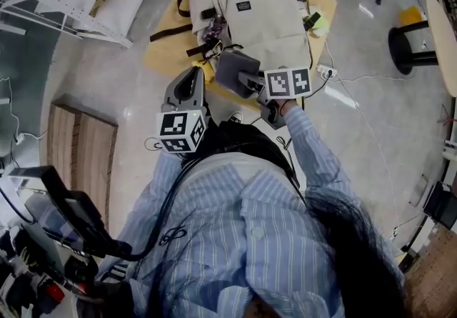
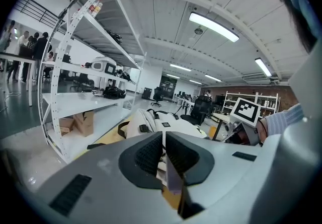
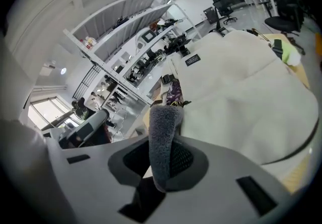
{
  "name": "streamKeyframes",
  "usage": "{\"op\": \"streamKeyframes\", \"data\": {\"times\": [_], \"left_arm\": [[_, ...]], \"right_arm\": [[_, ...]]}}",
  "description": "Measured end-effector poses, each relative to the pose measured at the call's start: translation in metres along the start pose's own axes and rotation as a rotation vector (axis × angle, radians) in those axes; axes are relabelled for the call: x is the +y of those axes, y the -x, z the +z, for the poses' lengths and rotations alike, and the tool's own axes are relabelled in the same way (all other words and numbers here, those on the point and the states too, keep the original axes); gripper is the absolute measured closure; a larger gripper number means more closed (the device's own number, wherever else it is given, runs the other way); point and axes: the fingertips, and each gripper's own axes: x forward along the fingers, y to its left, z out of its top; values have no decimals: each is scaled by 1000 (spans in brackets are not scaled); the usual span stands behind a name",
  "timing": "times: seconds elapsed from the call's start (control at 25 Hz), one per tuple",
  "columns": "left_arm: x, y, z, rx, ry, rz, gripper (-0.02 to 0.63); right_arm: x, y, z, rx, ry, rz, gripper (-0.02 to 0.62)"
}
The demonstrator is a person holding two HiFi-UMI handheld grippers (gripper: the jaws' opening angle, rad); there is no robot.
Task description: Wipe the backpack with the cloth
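The backpack (image 1: 265,18), cream-coloured, lies flat on a tan board (image 1: 163,52) on the floor. Its black straps splay out to one side and its broad front panel faces up, which offers plenty of plain fabric to wipe. A small yellow-green object (image 1: 318,22) sits at its right edge, and I can't tell what it is. A purple bit of clutter (image 3: 173,89) pokes out on the opposite side.

Right at the bag's near edge is the cloth (image 1: 233,68), grey and fleecy. The right gripper (image 1: 248,82) has it pinched, jaws closed on a fold. The cloth bulges up between the pads and reaches out past the tips, so soft fabric rather than hard plastic would meet the bag. Whether it touches the panel I can't make out; it is at least very close.

The left gripper (image 1: 190,81) hangs just beside its partner, short of the bag. Its jaws are brought together to a bare slit with nothing in them. It looks like the spare hand, parked out of the way or ready to steady the pack.

The person stands directly over it all, both arms reaching forward and down. I'd say the wiping is only starting at this near end.

Further out there is a white shelving rack (image 2: 80,99) on one side and a black stool (image 1: 410,41) on the other.
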Motion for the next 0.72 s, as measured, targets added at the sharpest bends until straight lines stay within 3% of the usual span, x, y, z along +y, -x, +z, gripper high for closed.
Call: {"op": "streamKeyframes", "data": {"times": [0.48,0.72], "left_arm": [[-38,-4,-8,6,-28,-47,584],[-43,-2,-7,5,-39,-39,584]], "right_arm": [[-15,43,-62,78,51,-9,540],[1,50,-55,69,84,38,540]]}}
